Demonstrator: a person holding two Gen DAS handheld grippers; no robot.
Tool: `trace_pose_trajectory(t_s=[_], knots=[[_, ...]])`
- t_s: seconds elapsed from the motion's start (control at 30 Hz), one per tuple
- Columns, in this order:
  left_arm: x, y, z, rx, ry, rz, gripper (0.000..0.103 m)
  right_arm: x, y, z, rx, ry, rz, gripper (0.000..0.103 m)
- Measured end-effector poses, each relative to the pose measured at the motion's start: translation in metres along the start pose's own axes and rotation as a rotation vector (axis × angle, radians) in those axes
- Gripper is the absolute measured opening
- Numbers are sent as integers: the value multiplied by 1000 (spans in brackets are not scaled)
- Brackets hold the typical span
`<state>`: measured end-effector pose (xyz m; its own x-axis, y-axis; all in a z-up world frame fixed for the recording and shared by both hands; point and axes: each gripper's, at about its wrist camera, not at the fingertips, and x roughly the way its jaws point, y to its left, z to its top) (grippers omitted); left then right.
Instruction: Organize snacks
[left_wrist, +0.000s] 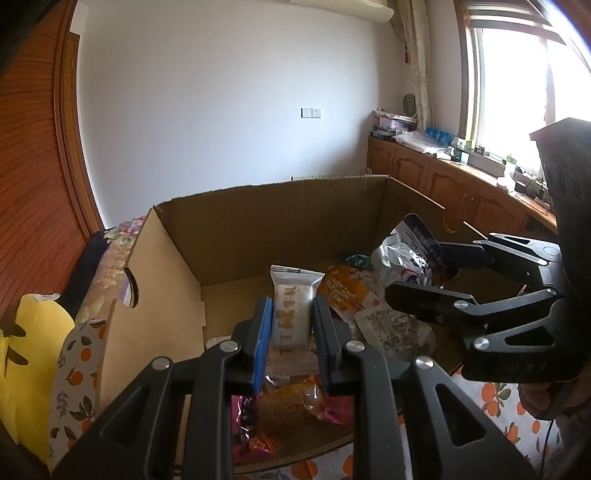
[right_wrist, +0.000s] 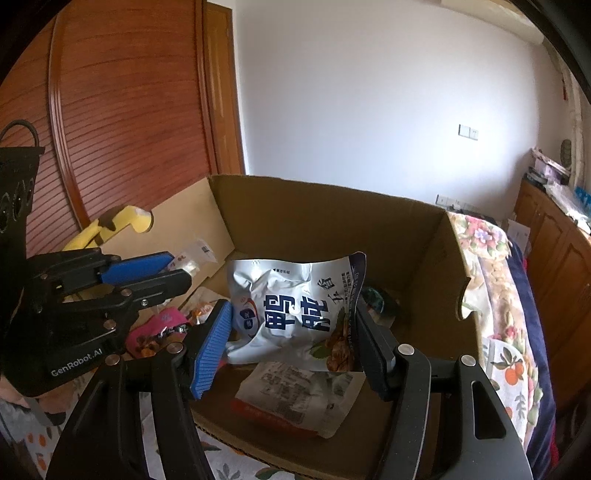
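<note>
Left gripper (left_wrist: 291, 325) with fingers clamped tight, right gripper (right_wrist: 291, 325) with fingers wider, both angled downward, side by side.

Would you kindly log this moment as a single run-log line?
left tool: shut on white packet | right tool: shut on silver bag | both over cardboard box | release: not yet

"GenRobot.AI" on left gripper (right_wrist: 173, 273); "鸭肫" on silver bag (right_wrist: 295, 310)
</note>
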<state>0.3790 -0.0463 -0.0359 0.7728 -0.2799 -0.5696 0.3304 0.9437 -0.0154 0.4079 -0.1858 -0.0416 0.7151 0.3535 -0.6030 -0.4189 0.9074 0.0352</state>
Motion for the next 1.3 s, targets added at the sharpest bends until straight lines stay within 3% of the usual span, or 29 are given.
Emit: trace_pose_trajectory(t_s=[0.3, 0.8, 1.3], knots=[[1, 5, -2, -35, 16, -6, 22, 7, 1, -2, 15, 22, 13, 69], [-23, 4, -1, -26, -8, 30, 26, -2, 4, -2, 17, 18, -4, 84], [-107, -11, -12, -7, -56, 84, 27, -103, 35, -14, 35, -67, -60, 84]])
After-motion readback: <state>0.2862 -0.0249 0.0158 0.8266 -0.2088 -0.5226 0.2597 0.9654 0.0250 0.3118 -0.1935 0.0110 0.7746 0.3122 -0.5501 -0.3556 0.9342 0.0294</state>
